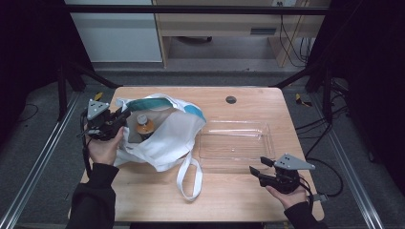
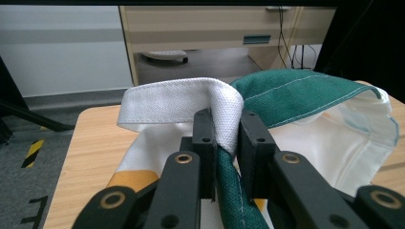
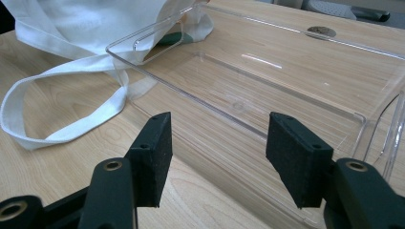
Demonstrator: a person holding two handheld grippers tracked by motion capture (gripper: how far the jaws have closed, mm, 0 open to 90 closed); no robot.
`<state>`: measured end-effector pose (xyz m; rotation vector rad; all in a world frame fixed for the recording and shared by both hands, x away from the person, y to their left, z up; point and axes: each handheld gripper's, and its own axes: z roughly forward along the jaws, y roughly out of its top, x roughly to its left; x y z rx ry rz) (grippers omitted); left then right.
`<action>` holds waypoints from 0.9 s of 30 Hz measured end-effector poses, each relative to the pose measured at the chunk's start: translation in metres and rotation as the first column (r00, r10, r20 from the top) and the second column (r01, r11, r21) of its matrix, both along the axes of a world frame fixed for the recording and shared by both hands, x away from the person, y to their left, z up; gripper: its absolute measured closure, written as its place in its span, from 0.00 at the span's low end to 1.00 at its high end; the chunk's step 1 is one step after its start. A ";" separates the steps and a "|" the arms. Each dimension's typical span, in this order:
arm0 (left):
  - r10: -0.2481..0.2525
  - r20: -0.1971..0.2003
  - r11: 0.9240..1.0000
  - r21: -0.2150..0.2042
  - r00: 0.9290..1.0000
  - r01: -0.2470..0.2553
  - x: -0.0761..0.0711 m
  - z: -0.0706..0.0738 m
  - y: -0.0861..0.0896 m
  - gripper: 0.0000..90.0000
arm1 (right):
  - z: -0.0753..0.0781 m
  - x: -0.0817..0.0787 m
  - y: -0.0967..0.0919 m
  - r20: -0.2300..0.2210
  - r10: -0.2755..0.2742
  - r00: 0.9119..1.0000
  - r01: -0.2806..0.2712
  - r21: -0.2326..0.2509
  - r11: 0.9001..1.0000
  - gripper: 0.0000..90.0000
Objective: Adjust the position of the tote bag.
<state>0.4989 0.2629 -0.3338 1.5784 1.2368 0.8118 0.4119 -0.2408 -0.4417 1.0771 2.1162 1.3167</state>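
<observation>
White cloth bag [image 1: 165, 138], bottle [image 1: 143, 127] inside, is held open by its handle [image 2: 191, 102], pinched in the left gripper [image 1: 125, 114]. Right gripper [image 1: 256, 167] is kept open, empty (beside the clear tray [image 1: 236, 143]). If the handle were pulled harder, the bottle could be tipped over.

No words, brand names or numbers can be read anywhere in these pictures. The orange label on the small brown bottle [image 1: 144, 127] inside the white cloth tote bag with green lining [image 1: 167, 138] is too small and blurred in the high view to make out any print. The white cloth of the bag carries a faint grey mark near the top of the right gripper view, too pale to read. The only sign-like marking is the black-and-yellow striped hazard tape [image 2: 32, 152] on the grey floor beside the wooden worktop [image 2: 90, 143], which bears stripes and no lettering.
</observation>
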 end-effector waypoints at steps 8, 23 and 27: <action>0.026 -0.007 1.000 -0.009 1.000 -0.026 0.010 0.001 0.002 0.87 | -0.001 0.000 -0.001 -0.004 0.000 1.000 0.000 0.001 1.000 0.46; 0.085 -0.047 0.996 -0.017 0.995 -0.086 0.031 -0.007 0.010 0.87 | -0.002 0.000 0.000 -0.008 0.007 1.000 -0.007 0.000 1.000 0.46; 0.113 -0.078 0.994 -0.003 0.991 -0.113 0.039 -0.014 0.015 0.87 | -0.002 0.000 0.000 -0.007 0.010 1.000 -0.010 -0.004 1.000 0.46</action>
